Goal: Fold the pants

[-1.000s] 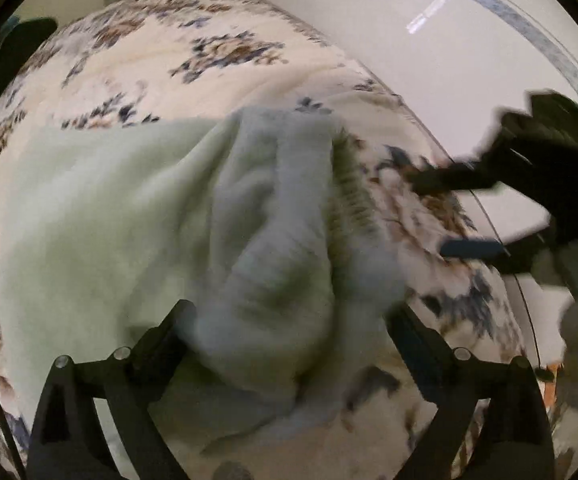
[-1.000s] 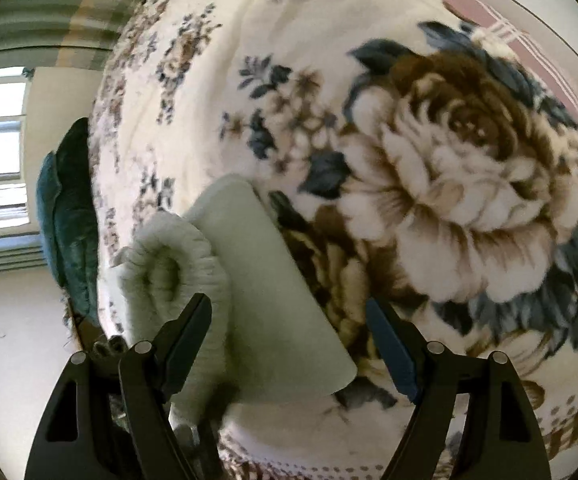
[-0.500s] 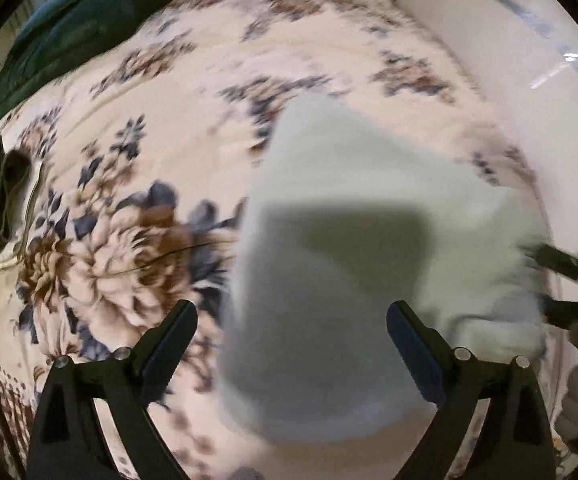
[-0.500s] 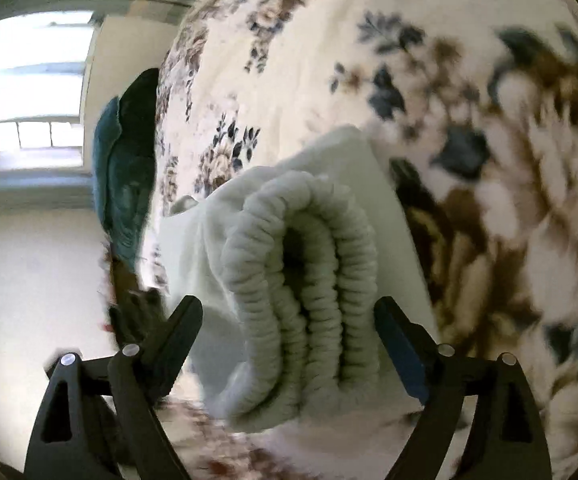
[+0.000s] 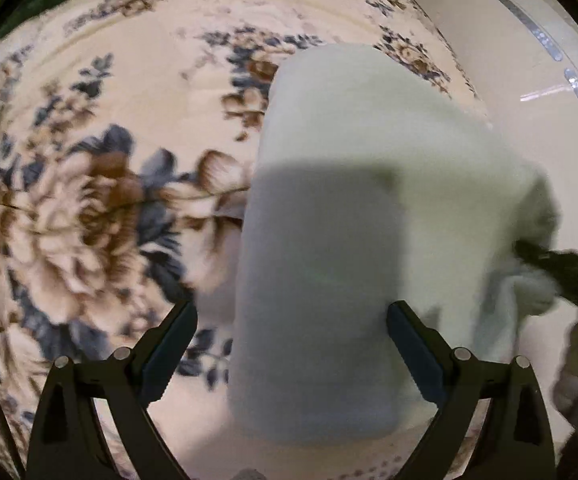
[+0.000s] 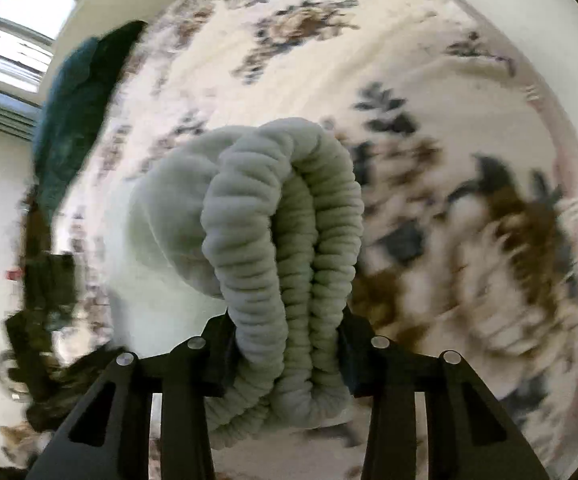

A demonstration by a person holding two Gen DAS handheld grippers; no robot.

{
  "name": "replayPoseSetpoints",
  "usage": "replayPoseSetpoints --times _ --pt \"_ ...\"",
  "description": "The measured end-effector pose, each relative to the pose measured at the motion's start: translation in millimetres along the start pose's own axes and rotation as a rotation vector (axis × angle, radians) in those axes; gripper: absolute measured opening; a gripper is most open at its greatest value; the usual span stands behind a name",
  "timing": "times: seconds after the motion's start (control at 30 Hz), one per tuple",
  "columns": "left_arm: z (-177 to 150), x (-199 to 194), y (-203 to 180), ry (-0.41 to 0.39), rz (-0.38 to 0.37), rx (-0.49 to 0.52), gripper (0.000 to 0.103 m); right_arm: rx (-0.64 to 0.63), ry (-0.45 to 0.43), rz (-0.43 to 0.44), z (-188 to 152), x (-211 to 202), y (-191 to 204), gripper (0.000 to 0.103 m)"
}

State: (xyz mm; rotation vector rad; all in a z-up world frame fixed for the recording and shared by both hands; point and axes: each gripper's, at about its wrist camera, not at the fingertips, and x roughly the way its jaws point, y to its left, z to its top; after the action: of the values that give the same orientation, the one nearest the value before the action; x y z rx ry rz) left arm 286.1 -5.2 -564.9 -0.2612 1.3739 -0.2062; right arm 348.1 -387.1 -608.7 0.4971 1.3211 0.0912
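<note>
Floral bedspread [image 5: 101,208], dark teal cushion [image 6: 77,120] at far edge, bright window [image 6: 13,36], pale glossy floor [image 5: 529,92].

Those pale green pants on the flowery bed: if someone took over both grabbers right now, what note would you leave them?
Right gripper: jaws closing on the bunched elastic waistband.
Left gripper: open, holding nothing; the folded pants lie partly between its fingers.
Pants: pale green, already doubled over, on the floral bedspread near the bed's edge.
Done: at least one fold.
Left: probably fold the waistband end over and smooth the stack.
</note>
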Motion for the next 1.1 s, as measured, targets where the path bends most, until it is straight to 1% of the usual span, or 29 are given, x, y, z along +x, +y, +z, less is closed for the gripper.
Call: replayPoseSetpoints --times 0.03,0.07,0.1,0.13,0.2,0.27,0.3,0.33,0.37,0.43,0.47,0.5,0.53,0.57,0.6,0.63,0.67,0.73,0.8,0.87,0.9,0.93,0.97,1.0,1.03,1.07,1.1 --pt "2.5 3.3 -2.5 0.014 -0.007 -0.002 0.097 0.027 0.036 -0.017 2.2 14.0 -14.1 0.043" --pt "5.6 5.8 -5.4 0.028 -0.001 0.001 0.097 0.045 0.103 -0.013 5.9 31.5 -23.9 0.044" --pt "10.0 6.6 -8.6 0.042 -0.004 0.008 0.097 0.08 0.168 0.007 4.7 47.5 -34.1 0.05" --pt "13.0 5.4 -10.2 0.044 -0.01 0.01 0.097 0.133 0.195 0.039 5.0 53.9 -43.2 0.058" --pt "22.1 -2.4 -14.6 0.03 -0.018 0.028 0.097 0.194 0.181 0.083 5.6 47.4 -52.4 0.065" --pt "28.5 -5.6 -19.9 0.013 -0.008 0.066 0.097 0.22 0.123 0.103 1.5 24.9 -49.3 0.073" --pt "30.5 -4.3 -22.9 0.007 0.002 0.089 0.097 0.226 0.094 0.11 -2.5 15.5 -46.1 0.078" --pt "31.3 -2.0 -25.2 0.004 0.011 0.108 0.097 0.225 0.063 0.108 -9.2 5.8 -38.1 0.081" --pt "31.6 2.2 -28.8 0.003 0.027 0.128 0.097 0.212 0.056 0.088 -16.3 2.5 -32.6 0.081" --pt "30.1 11.8 -32.5 0.01 0.034 0.149 0.097 0.158 0.046 0.001 -26.8 0.2 -12.0 0.081" --pt "28.1 18.8 -33.8 0.019 0.059 0.167 0.097 0.124 0.034 -0.049 -32.2 0.7 -4.5 0.081" --pt "26.7 23.8 -32.7 0.023 0.086 0.177 0.097 0.083 0.049 -0.101 -35.6 3.8 0.5 0.081" --pt "25.8 26.5 -30.7 0.029 0.082 0.176 0.097 0.038 0.081 -0.177 -42.0 9.2 3.1 0.081" --pt "25.3 30.3 -26.1 0.043 0.061 0.16 0.097 0.008 0.112 -0.267 -49.8 13.0 1.1 0.081" --pt "24.7 33.3 -21.4 0.057 0.043 0.138 0.099 -0.012 0.123 -0.293 -59.9 13.2 -6.2 0.081" --pt "23.7 34.6 -19.0 0.067 0.026 0.128 0.099 -0.024 0.138 -0.304 -71.1 11.7 -18.1 0.088" --pt "22.0 36.5 -18.2 0.08 0.006 0.124 0.099 -0.026 0.156 -0.307 -78.4 12.5 -28.3 0.09" --pt "17.6 37.6 -20.9 0.09 0.002 0.131 0.099 0.048 0.211 -0.241 -91.5 11.6 -53.1 0.09" --pt "15.4 34.8 -23.2 0.087 0.008 0.135 0.099 0.07 0.247 -0.21 -94.0 10.1 -59.2 0.09" --pt "16.6 30.6 -22.0 0.092 0.004 0.116 0.099 0.132 0.231 -0.157 -93.1 -1.7 -61.6 0.09" --pt "18.6 26.3 -20.6 0.091 -0.011 0.099 0.099 0.173 0.215 -0.101 -93.2 -7.8 -63.9 0.09" --pt "23.7 19.2 -18.2 0.082 -0.033 0.075 0.099 0.241 0.201 0.017 -95.1 -11.8 -68.2 0.09" --pt "29.4 13.9 -16.1 0.076 -0.054 0.057 0.099 0.287 0.198 0.093 -97.0 -12.1 -72.9 0.089" --pt "40.0 7.2 -13.0 0.062 -0.086 0.029 0.099 0.337 0.191 0.174 -101.4 -9.5 -77.5 0.076" --pt "52.0 1.8 -9.2 0.046 -0.102 0.001 0.098 0.34 0.182 0.14 -104.8 -6.2 -80.2 0.041" --pt "62.1 -0.8 -6.9 0.035 -0.111 -0.018 0.099 0.319 0.185 0.083 -106.1 -3.3 -82.2 0.035" --pt "78.4 -2.7 -4.0 0.021 -0.132 -0.043 0.098 0.317 0.201 0.05 -108.1 5.4 -85.3 0.035"
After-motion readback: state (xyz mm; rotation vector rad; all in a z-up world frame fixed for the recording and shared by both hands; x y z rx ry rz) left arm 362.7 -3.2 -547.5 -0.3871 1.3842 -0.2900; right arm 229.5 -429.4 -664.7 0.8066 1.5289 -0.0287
